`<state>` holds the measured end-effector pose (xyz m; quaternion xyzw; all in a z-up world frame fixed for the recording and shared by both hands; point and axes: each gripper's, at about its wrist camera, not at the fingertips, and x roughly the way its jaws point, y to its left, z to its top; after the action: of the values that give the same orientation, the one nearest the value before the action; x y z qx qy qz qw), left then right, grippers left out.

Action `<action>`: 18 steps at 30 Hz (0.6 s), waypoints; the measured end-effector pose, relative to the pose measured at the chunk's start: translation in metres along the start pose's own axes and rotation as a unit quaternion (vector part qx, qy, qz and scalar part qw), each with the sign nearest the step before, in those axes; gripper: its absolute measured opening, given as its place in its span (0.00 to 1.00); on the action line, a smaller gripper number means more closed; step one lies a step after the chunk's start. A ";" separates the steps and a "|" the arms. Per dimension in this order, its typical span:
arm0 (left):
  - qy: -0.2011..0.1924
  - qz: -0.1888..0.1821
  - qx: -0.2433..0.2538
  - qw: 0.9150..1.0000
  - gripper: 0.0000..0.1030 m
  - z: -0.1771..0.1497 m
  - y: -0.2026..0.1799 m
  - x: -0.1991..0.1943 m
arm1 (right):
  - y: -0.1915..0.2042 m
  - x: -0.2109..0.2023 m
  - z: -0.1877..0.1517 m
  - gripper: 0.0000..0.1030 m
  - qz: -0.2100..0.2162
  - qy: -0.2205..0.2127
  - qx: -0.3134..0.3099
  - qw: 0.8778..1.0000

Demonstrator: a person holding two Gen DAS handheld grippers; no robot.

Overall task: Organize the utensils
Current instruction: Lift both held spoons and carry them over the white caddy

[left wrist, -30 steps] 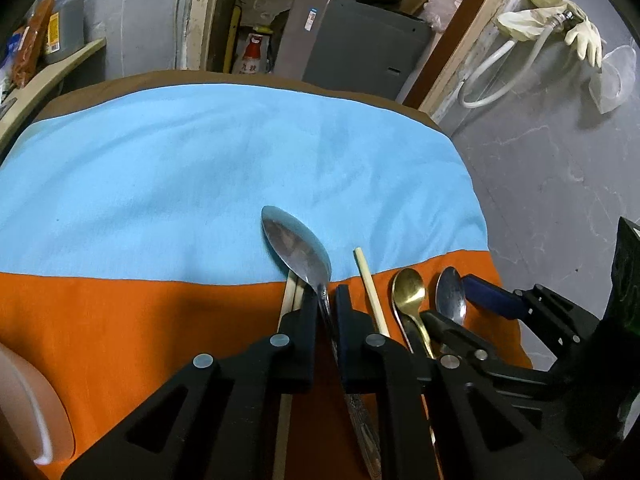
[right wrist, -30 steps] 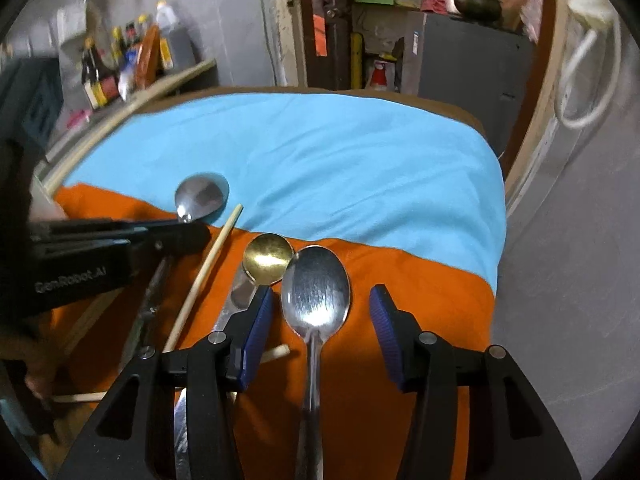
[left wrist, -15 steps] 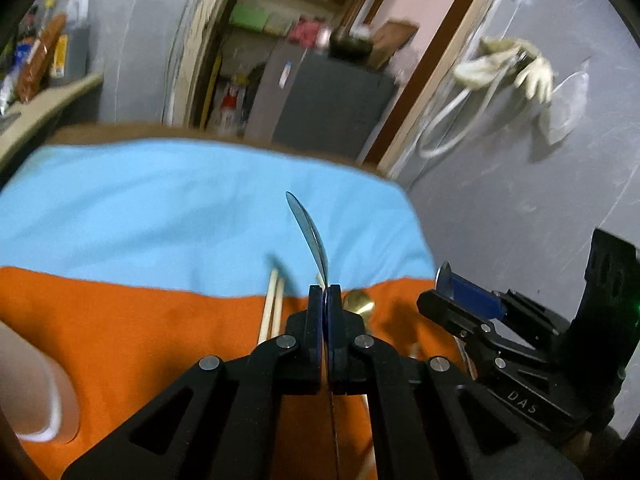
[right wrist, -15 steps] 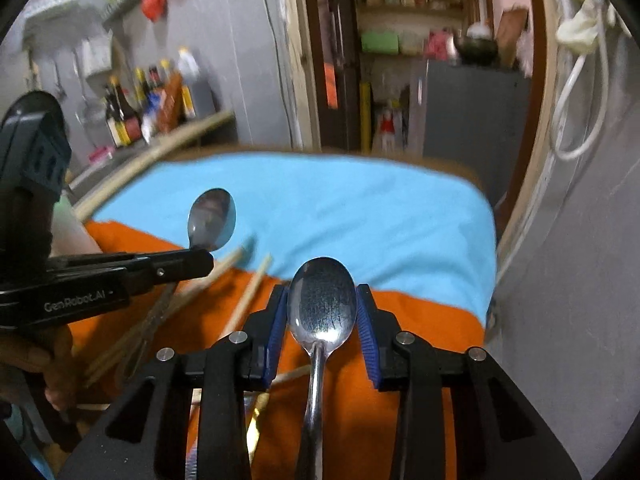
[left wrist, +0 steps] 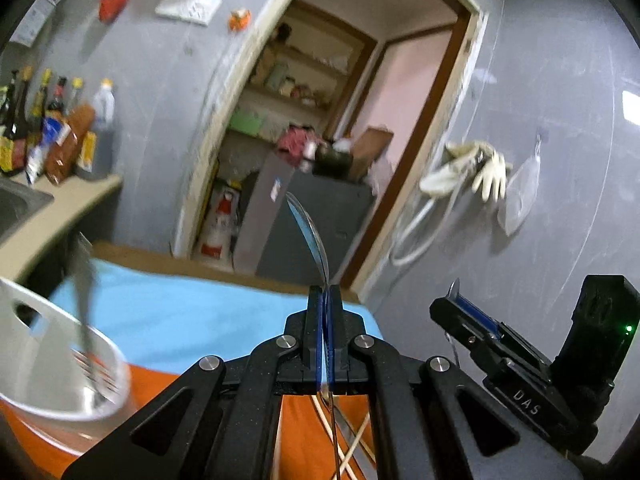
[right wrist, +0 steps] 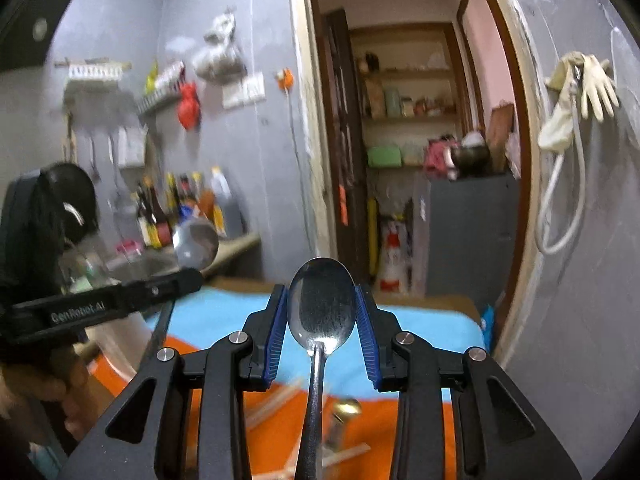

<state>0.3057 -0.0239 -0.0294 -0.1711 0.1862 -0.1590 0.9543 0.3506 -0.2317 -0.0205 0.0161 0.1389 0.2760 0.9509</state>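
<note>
1. The steel spoons are light, stiff and slick; judged best pinched at the neck or handle.
2. The left hand-held gripper (left wrist: 325, 300) is closed on a spoon (left wrist: 310, 236), bowl edge-on at frame centre, above the white utensil holder (left wrist: 48, 360) at lower left.
3. The right hand-held gripper (right wrist: 322, 332) clamps a second spoon (right wrist: 322, 306) by its bowl, handle trailing toward the lower edge.
4. Chopsticks (left wrist: 352, 444) lie on the orange cloth (left wrist: 304, 432) below.

My steel spoon (left wrist: 310, 236) stood edge-on, bowl pointing to twelve o'clock. My second spoon (right wrist: 322, 306) faced me, bowl up at twelve. At nine o'clock a white holder (left wrist: 60, 364) held a fork (left wrist: 86, 320), tines down. Chopsticks (left wrist: 354, 446) lay crossed at six.
</note>
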 end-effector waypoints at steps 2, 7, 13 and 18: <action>-0.015 0.007 0.002 1.000 0.00 0.010 0.005 -0.014 | 0.013 -0.002 0.011 0.30 0.012 -0.019 0.001 1.000; -0.056 0.026 0.003 0.998 0.00 0.039 0.024 -0.054 | 0.051 0.004 0.038 0.30 0.044 -0.065 0.018 0.997; -0.117 0.062 -0.016 0.991 0.00 0.058 0.070 -0.104 | 0.098 0.022 0.057 0.30 0.085 -0.121 0.066 0.987; -0.164 0.090 -0.050 0.981 0.00 0.058 0.122 -0.136 | 0.129 0.039 0.055 0.30 0.118 -0.154 0.090 0.977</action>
<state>0.2395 0.1501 0.0152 -0.2246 0.0496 -0.0324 0.9726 0.3303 -0.0992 0.0362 0.1600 0.0123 0.3670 0.9163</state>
